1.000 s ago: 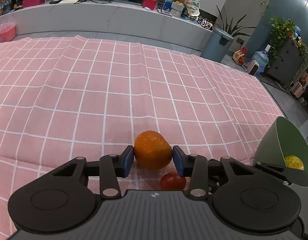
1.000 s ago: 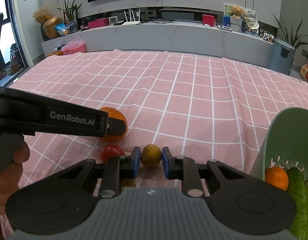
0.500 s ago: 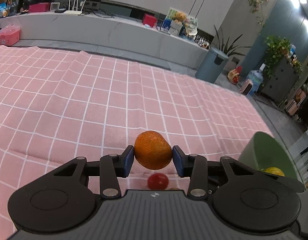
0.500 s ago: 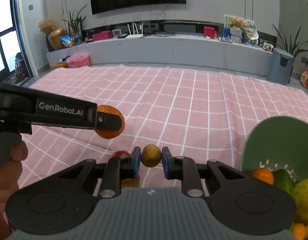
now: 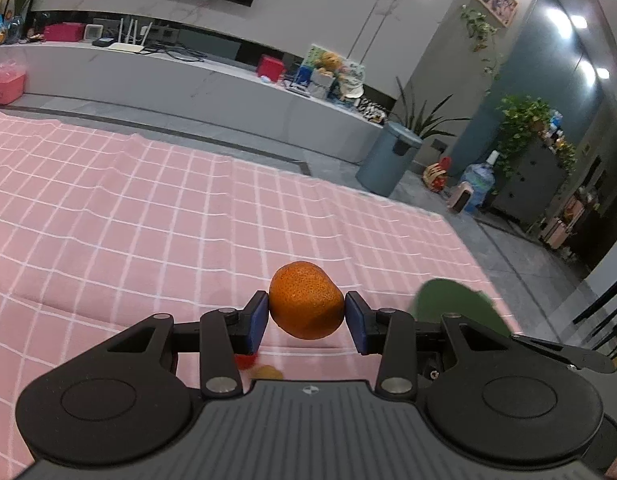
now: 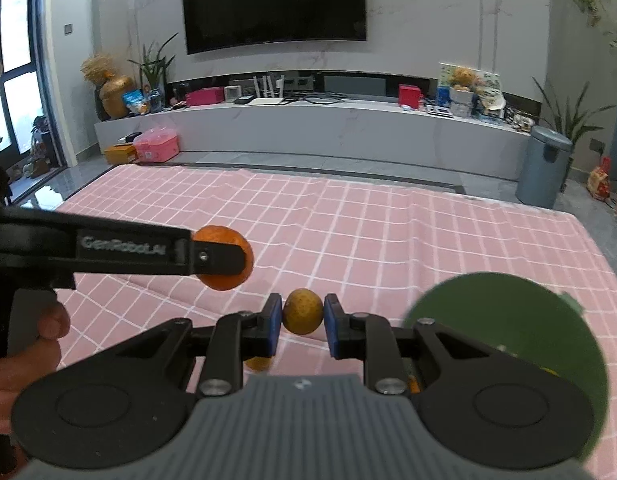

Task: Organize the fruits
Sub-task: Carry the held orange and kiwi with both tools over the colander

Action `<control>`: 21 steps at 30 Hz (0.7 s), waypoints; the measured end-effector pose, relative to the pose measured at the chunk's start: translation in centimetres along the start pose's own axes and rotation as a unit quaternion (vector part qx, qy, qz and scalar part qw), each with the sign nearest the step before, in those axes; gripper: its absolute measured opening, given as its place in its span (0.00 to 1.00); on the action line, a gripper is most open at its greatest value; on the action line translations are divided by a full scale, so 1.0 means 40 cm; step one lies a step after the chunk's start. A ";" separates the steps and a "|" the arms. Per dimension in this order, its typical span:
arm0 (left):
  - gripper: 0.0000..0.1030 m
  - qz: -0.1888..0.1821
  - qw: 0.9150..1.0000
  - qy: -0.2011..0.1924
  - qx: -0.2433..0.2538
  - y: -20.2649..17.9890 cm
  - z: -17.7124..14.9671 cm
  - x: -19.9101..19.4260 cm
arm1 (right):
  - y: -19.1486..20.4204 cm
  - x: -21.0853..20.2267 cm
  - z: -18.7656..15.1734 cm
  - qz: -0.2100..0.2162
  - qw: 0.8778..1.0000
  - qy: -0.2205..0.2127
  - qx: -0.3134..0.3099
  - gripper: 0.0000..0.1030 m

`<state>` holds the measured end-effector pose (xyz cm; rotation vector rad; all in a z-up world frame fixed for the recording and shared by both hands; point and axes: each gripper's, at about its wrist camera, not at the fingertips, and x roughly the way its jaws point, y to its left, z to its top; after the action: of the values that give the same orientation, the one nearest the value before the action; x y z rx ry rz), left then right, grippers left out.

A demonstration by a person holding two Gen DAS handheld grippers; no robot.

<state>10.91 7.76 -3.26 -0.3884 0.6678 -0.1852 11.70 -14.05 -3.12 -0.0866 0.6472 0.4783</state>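
My left gripper (image 5: 306, 314) is shut on an orange tangerine (image 5: 306, 300), held in the air above the pink checked cloth (image 5: 148, 216). In the right wrist view that same tangerine (image 6: 244, 276) shows at the left, half behind the left gripper's black finger. My right gripper (image 6: 302, 320) is shut on a small yellow-brown round fruit (image 6: 303, 311), also lifted off the cloth. The green bowl (image 6: 504, 316) lies at the lower right; its inside is mostly hidden by the gripper body. A red fruit (image 5: 246, 360) and a yellowish one (image 5: 268, 372) lie on the cloth below.
A person's hand (image 6: 32, 344) grips the left tool's handle at the left edge. Beyond the cloth's far edge are a long white bench (image 6: 308, 128), a grey bin (image 6: 542, 168) and potted plants. The cloth ends at the right (image 5: 468, 240) over grey floor.
Both grippers rose off the cloth with their fruits still held. The red fruit and the bowl slid lower in both views, and more of the room appears.
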 end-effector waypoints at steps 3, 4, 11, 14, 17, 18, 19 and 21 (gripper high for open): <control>0.46 -0.015 1.000 0.003 0.002 -0.032 -0.001 -0.002 | -0.031 -0.039 0.007 -0.006 1.000 0.002 0.015 0.18; 0.46 -0.018 1.000 0.003 0.007 -0.047 -0.001 -0.002 | -0.041 -0.052 0.010 -0.010 1.000 0.002 0.018 0.18; 0.46 -0.043 0.998 0.006 0.044 -0.151 0.010 0.006 | -0.135 -0.131 0.018 -0.054 0.998 0.014 0.020 0.18; 0.46 -0.050 0.996 0.012 0.066 -0.203 0.015 0.020 | -0.184 -0.152 0.022 -0.075 0.997 0.022 0.019 0.18; 0.46 -0.048 0.995 0.022 0.088 -0.247 0.013 0.045 | -0.225 -0.167 0.027 -0.091 0.995 0.026 0.023 0.18; 0.46 -0.049 0.994 0.025 0.093 -0.262 0.007 0.051 | -0.238 -0.169 0.029 -0.096 0.995 0.028 0.024 0.18; 0.46 -0.051 0.993 0.030 0.097 -0.275 0.007 0.063 | -0.250 -0.170 0.032 -0.101 0.994 0.030 0.026 0.18; 0.46 -0.059 0.992 0.042 0.104 -0.297 0.006 0.088 | -0.272 -0.164 0.036 -0.105 0.993 0.039 0.034 0.18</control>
<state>13.24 -4.05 -0.24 -0.2207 0.7009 -0.3822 12.88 -26.04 1.21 -0.1080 0.7211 0.2503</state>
